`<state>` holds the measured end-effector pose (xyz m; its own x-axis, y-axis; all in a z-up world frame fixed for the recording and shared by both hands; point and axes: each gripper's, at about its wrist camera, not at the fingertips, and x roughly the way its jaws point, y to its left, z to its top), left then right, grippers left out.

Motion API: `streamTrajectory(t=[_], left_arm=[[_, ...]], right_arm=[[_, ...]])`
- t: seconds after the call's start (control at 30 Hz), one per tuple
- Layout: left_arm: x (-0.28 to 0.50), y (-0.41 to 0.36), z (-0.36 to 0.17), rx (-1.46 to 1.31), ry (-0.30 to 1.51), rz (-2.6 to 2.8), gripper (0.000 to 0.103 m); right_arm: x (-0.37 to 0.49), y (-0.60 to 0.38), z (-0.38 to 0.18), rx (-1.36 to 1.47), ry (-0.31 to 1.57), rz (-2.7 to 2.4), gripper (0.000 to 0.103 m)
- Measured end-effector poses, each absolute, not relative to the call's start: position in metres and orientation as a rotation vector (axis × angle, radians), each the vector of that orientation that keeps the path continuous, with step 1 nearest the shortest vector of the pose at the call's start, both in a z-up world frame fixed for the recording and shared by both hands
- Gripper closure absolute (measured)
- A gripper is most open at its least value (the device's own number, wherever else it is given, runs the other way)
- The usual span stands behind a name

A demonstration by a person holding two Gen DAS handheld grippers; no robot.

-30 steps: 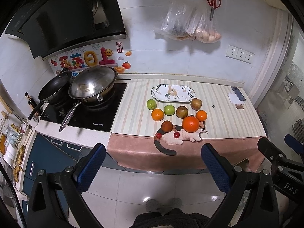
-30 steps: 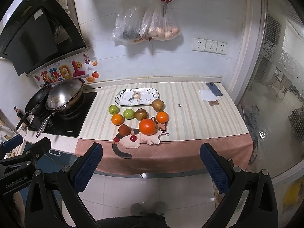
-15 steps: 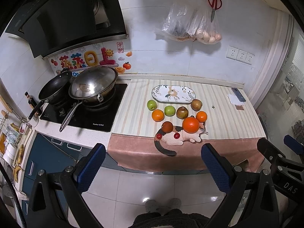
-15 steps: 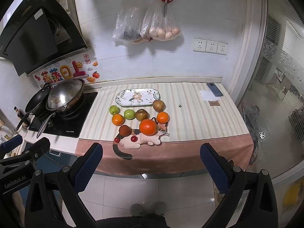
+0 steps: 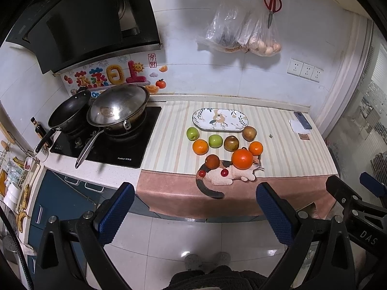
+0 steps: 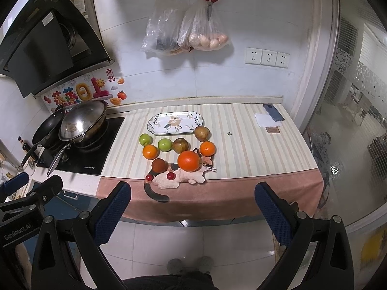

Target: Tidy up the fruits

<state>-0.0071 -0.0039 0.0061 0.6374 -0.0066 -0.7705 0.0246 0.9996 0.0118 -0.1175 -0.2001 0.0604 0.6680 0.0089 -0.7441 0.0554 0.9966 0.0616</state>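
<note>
Several fruits lie on the striped counter cloth (image 5: 285, 149): a large orange (image 5: 242, 159), two small oranges (image 5: 200, 147), two green apples (image 5: 192, 133), brown fruits (image 5: 231, 143) and two small red ones (image 5: 224, 173). An oval patterned plate (image 5: 220, 119) sits behind them, with nothing on it. The same large orange (image 6: 189, 160) and plate (image 6: 175, 122) show in the right wrist view. My left gripper (image 5: 193, 209) and right gripper (image 6: 192, 206) are both open and empty, held well back from the counter above the floor.
A cat-shaped mat (image 5: 226, 176) lies under the front fruits. A stove with a wok (image 5: 118, 107) and a pan (image 5: 69, 112) stands at the left. A phone (image 5: 302, 120) lies at the far right. Bags and scissors (image 5: 272, 3) hang on the wall.
</note>
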Motion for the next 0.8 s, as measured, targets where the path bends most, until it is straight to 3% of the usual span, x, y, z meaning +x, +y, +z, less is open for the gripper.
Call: streamTrajectory(t=[0.57,0.8], left_arm=[[-0.004,-0.006,0.004,0.016,0.878,-0.017,0.000],[0.053,0.002,-0.021,0.020,0.885,-0.003,0.000]], right_arm=[[-0.115,-0.200,0.057,0.102,0.835,-0.036,0.000],[-0.086,-0.199,0.024,0.208,0.879,-0.045,0.000]])
